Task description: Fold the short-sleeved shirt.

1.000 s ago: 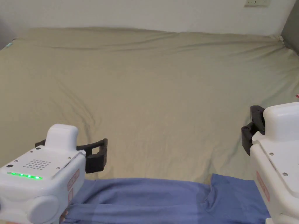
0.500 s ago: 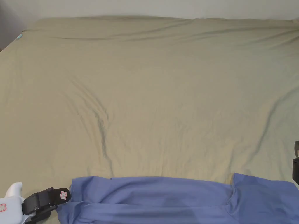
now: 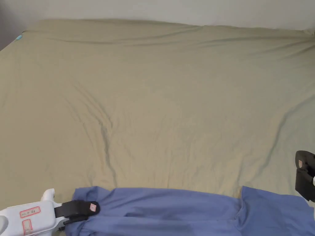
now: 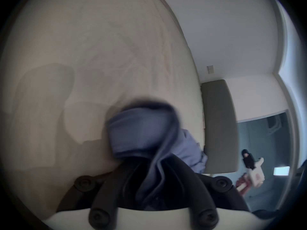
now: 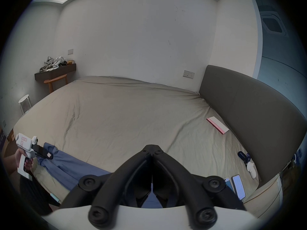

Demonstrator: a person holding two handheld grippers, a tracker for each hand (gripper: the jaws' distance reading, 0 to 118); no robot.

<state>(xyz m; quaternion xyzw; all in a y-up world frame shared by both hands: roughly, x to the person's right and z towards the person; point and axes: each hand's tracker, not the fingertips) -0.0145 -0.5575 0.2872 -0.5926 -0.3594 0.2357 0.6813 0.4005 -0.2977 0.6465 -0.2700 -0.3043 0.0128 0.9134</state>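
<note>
The blue short-sleeved shirt (image 3: 172, 209) lies as a long band along the near edge of the beige bed (image 3: 169, 107). My left gripper (image 3: 92, 209) is at the shirt's left end, shut on a bunch of the cloth. In the left gripper view the blue fabric (image 4: 141, 130) bulges out past the closed jaws of that gripper (image 4: 150, 170). My right gripper (image 3: 303, 172) hovers just above the shirt's right end. In its own view this gripper (image 5: 152, 152) is shut, with nothing between the tips, and the shirt (image 5: 66, 165) runs left to the left gripper (image 5: 44, 154).
A grey headboard (image 5: 249, 110) borders the bed on the right. Near it lie a pink-and-white booklet (image 5: 217, 125), keys (image 5: 245, 158) and two phones (image 5: 237, 187). A wall shelf (image 5: 56, 71), a wooden chair (image 5: 54, 82) and a white stool (image 5: 25, 102) stand beyond the far left corner.
The head camera has tilted down. My left gripper dropped from above the bed to the shirt's left end and shut on the cloth. The right gripper moved out to the right edge.
</note>
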